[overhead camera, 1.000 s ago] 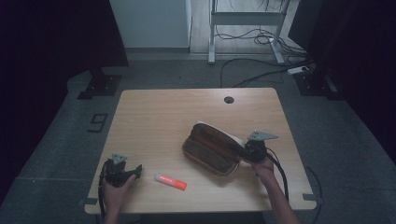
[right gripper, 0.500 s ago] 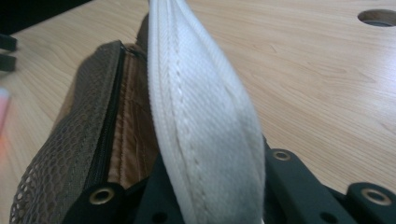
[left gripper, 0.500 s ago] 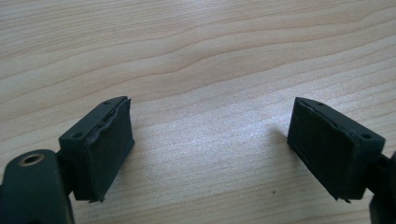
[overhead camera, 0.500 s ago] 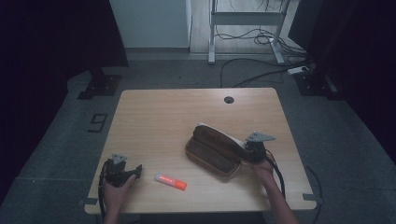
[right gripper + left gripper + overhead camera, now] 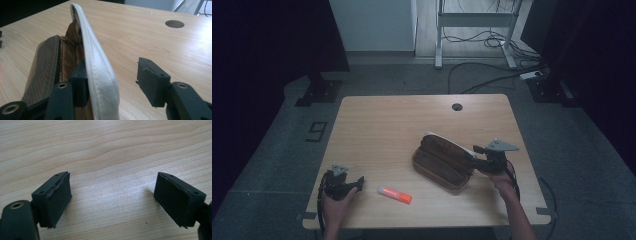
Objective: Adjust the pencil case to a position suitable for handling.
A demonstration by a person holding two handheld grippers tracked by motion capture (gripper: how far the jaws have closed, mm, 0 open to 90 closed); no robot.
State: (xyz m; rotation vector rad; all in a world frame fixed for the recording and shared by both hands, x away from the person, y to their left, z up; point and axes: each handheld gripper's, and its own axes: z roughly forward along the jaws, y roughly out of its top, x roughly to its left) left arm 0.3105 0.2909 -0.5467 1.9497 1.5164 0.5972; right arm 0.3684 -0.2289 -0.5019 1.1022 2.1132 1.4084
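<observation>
Right gripper [image 5: 112,82] jaws gaping wide, straddling white rim of brown pouch [image 5: 444,161] lower centre; left gripper [image 5: 112,202] gaping wide over bare table [image 5: 105,150]

left claw [image 5: 112,200]: black square pads, brass rivet | right claw [image 5: 112,82]: black, screw holes, grey triangular plate

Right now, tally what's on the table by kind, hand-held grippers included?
Brown fabric pencil case with white edge: 1
Orange and white marker pen: 1
Black hand-held gripper: 2, left and right
Total: 4
</observation>
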